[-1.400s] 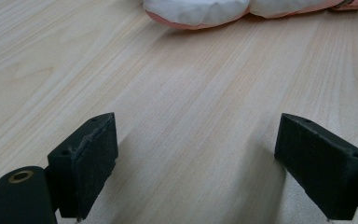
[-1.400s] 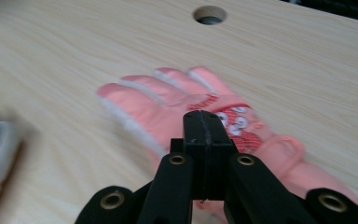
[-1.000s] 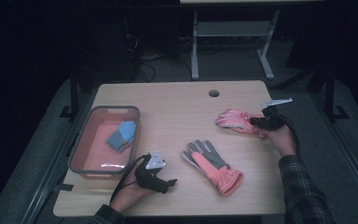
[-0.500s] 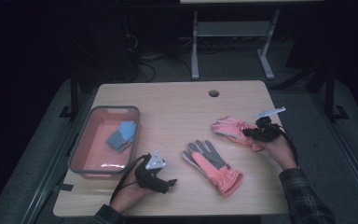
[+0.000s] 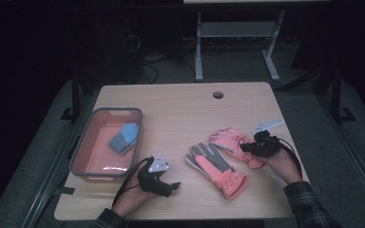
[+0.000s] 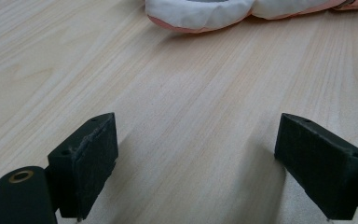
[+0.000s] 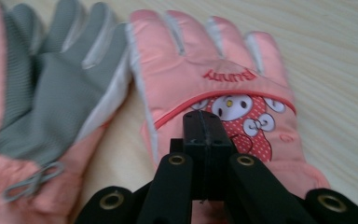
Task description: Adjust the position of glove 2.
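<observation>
While the left gripper (image 5: 170,186) rests at the near edge of the table (image 5: 180,109) with its jaws spread wide and empty, the right gripper (image 5: 245,147) has drawn the far pink glove (image 5: 228,139) left and nearer over the past second, so it now lies just beside the palm-up glove (image 5: 216,168). Its jaws look pressed together at the cuff, apparently pinching fabric. I judge the pair is being gathered. Both gloves run cuff near-right to fingertips far-left. Farther left, the tray (image 5: 78,154) holds blue gloves (image 5: 123,137).

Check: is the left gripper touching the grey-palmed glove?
Apart. In the left gripper view, the open left gripper sits over bare table; the grey-palmed glove lies well ahead of its jaws.
</observation>
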